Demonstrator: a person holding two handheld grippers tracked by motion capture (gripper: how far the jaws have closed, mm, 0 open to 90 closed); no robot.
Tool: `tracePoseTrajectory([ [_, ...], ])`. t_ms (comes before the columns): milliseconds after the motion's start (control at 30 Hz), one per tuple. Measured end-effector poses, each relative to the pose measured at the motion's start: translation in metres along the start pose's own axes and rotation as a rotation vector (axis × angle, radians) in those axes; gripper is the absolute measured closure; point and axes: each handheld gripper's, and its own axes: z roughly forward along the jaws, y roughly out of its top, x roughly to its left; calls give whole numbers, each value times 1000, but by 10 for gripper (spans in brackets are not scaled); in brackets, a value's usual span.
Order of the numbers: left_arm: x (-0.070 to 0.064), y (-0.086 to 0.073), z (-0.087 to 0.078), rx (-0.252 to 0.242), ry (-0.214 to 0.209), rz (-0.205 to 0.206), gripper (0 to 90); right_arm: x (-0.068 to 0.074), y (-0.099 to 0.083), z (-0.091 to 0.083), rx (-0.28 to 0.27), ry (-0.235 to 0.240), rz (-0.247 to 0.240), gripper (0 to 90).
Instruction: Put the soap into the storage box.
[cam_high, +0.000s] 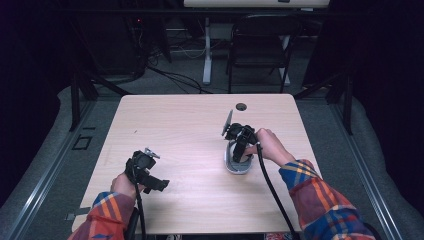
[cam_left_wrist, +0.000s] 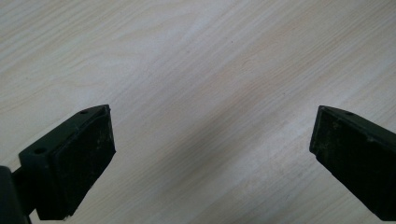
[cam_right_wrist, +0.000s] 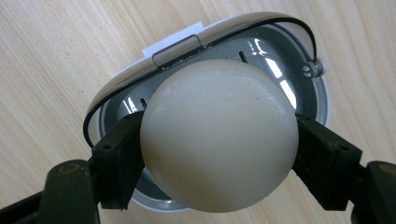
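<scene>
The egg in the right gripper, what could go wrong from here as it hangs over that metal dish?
1. The egg is smooth and round, held only at its two sides by the right gripper; it could slip out, or crack if squeezed harder.
2. The metal dish has a thin wire clip at its rim; the egg might knock it on the way down.
3. The left gripper is open over the bare table, so the dish may slide.

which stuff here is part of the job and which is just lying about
In the job:
- white egg, clamped in the right tongs
- round metal egg holder on the table, right below the egg

Lying about:
- left tongs, open over bare wood, holding nothing
- cable hole near the table's far edge
- black chair beyond the table
</scene>
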Motion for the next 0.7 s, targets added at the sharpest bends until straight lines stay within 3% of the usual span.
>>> tracePoseTrajectory([
  [400,0,0,0,0,1,0,0,-1,-3,8,23,-2,12,236],
  [700,0,0,0,5,3,0,0,-3,-10,3,-23,10,38,207],
])
